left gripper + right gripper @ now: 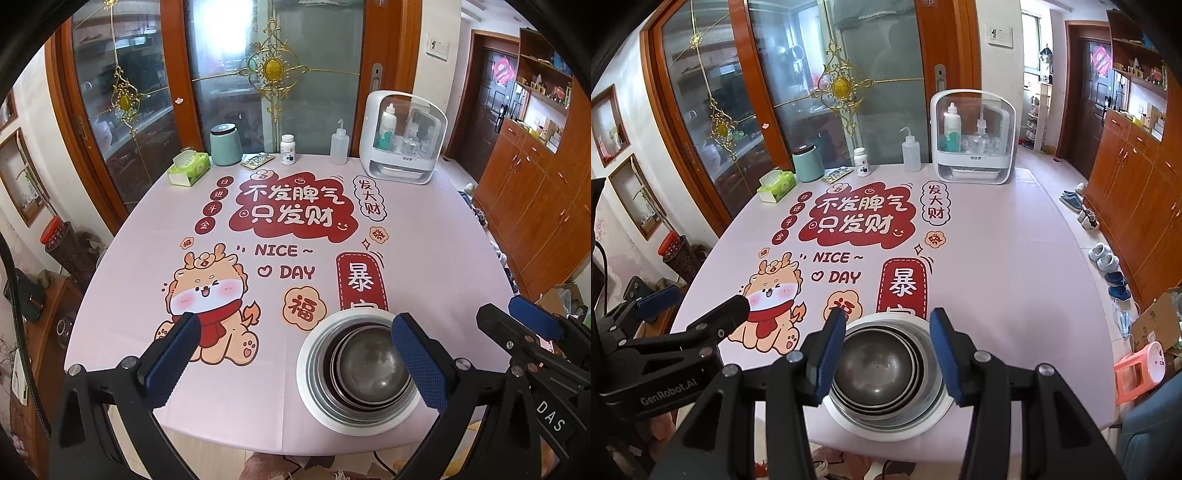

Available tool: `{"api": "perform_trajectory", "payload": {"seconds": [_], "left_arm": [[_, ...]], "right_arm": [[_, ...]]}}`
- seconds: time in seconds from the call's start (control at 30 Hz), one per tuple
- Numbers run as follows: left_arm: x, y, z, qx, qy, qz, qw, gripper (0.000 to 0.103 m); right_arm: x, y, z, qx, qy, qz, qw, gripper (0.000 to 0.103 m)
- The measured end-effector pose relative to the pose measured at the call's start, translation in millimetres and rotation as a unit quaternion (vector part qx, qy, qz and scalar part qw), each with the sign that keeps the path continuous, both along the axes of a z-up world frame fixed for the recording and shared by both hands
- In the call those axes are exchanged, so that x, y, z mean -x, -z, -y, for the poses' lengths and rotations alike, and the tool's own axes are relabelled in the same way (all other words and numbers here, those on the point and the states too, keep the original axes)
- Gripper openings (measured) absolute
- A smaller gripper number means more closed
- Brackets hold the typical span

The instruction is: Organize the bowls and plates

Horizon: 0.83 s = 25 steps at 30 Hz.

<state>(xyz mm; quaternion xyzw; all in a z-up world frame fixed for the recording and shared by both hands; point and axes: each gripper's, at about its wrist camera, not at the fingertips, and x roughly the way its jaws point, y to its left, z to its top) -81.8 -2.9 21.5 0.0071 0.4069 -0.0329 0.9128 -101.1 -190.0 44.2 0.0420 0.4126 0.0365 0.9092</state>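
A stack of metal bowls [373, 369] sits nested on white plates [314, 391] near the table's front edge; it also shows in the right wrist view [879, 369], with the plate rim [857, 421] below it. My left gripper [295, 362] is open and empty, above the tablecloth, its right finger [419, 362] over the stack's right side. My right gripper [890, 354] is open, its fingers either side of the stack and above it, holding nothing. The right gripper also appears in the left wrist view [517, 325], and the left gripper in the right wrist view [698, 306].
At the table's far edge stand a tissue box [188, 168], a green canister [225, 144], a pill bottle [288, 148], a squeeze bottle [339, 146] and a white storage case [402, 140]. Glass doors stand behind. Wooden cabinets [1137, 192], shoes and a pink stool [1141, 369] are to the right.
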Motion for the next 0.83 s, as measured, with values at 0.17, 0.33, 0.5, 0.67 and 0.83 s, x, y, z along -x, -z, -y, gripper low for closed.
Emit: {"api": "perform_trajectory", "payload": {"seconds": [0.17,0.33,0.5,0.67,0.83], "left_arm": [[0.1,-0.1,-0.1,0.000,0.000,0.000,1.0000,0.102],[0.5,0.4,-0.2,0.000,0.000,0.001,1.0000,0.102],[1.1,-0.1,-1.1,-0.001,0.001,0.001,1.0000,0.102],[1.6,-1.6,-5.2,-0.002,0.002,0.002,1.0000,0.102],[2.2,-1.3,-7.7,-0.001,0.003,0.002,1.0000,0.102]], "right_arm": [[1.4,0.9,-2.5,-0.002,0.000,-0.003,1.000,0.048],[1.1,1.0,-2.4,-0.001,0.000,-0.002,1.000,0.048],[2.0,1.9,-3.7,-0.001,0.001,-0.003,1.000,0.048],[2.6,2.3,-3.8,-0.002,0.001,-0.003,1.000,0.048],[2.8,3.1,-5.1,-0.002,0.001,-0.004,1.000,0.048]]}}
